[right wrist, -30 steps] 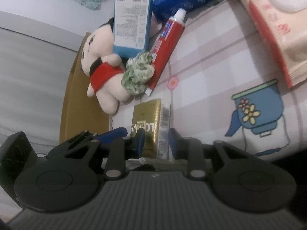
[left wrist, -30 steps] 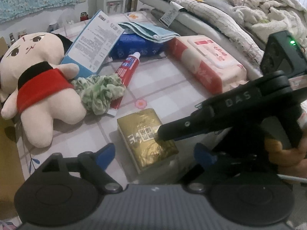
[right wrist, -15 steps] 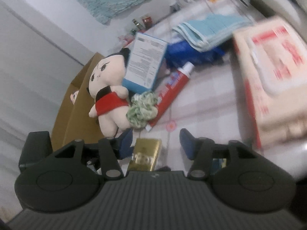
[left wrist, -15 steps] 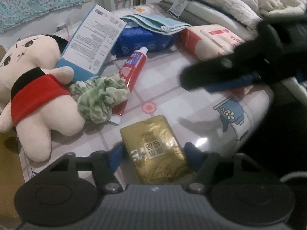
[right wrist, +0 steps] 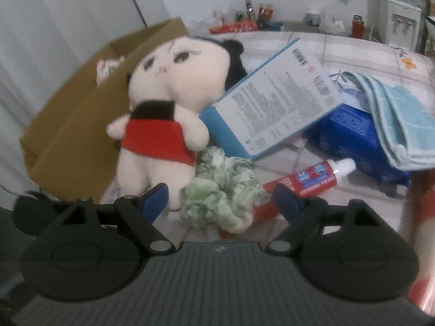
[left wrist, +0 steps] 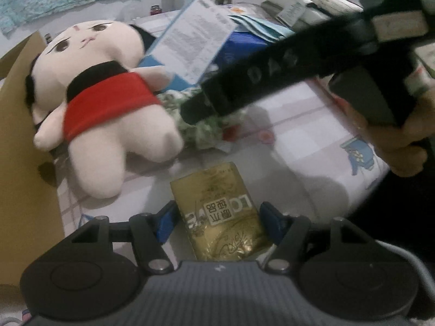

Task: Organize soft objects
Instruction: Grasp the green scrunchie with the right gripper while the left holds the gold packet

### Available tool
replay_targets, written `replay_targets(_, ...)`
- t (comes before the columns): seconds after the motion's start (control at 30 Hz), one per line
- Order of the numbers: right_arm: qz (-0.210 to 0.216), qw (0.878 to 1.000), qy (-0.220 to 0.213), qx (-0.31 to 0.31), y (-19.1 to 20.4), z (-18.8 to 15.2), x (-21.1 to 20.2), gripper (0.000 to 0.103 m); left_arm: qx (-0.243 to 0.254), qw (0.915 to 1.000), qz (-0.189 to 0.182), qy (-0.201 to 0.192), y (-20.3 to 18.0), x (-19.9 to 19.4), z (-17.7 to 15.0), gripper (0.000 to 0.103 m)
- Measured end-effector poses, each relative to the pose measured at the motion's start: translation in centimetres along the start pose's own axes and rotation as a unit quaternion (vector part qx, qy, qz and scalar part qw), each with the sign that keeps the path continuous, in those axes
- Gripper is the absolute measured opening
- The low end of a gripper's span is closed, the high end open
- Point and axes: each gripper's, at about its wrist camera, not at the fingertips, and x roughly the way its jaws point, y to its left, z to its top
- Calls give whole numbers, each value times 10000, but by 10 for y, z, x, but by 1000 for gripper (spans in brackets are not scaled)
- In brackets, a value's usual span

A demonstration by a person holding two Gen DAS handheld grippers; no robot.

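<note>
Plush doll in a red top (left wrist: 108,108) lies at ten o'clock on the checked counter (left wrist: 299,114) in the left wrist view, beside a cardboard box (left wrist: 19,141). Left tool (left wrist: 217,218) straddles a gold foil packet (left wrist: 220,214); whether its pads press on it I cannot tell. Right tool's black arm crosses at one o'clock.

Right wrist view: right tool (right wrist: 221,199), jaws just opening, stands spread around a green-and-white fabric scrunchie (right wrist: 220,190) without touching; the doll (right wrist: 168,100) sits at eleven o'clock, a red toothpaste tube (right wrist: 307,179) at three.
</note>
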Motion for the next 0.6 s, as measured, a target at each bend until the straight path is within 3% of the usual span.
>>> replay_targets(0.1, -108, 9993, 88, -338, 5, 1, 10, 74, -113, 9999, 31, -28, 7, -2, -2, 67)
replay_targets(0.3, -187, 9988, 215, -387, 11, -1, 11, 29, -125, 9999, 86, -72, 12, -6, -6, 66)
replay_targets(0.47, -147, 9995, 31, 273, 2, -15, -9, 20, -148, 9997, 123, -159, 13, -7, -9, 65)
replay_targets(0.6, 35, 9922, -379, 1184, -12, -37, -42, 17, -129, 9994, 185, -274, 12, -9, -12, 65)
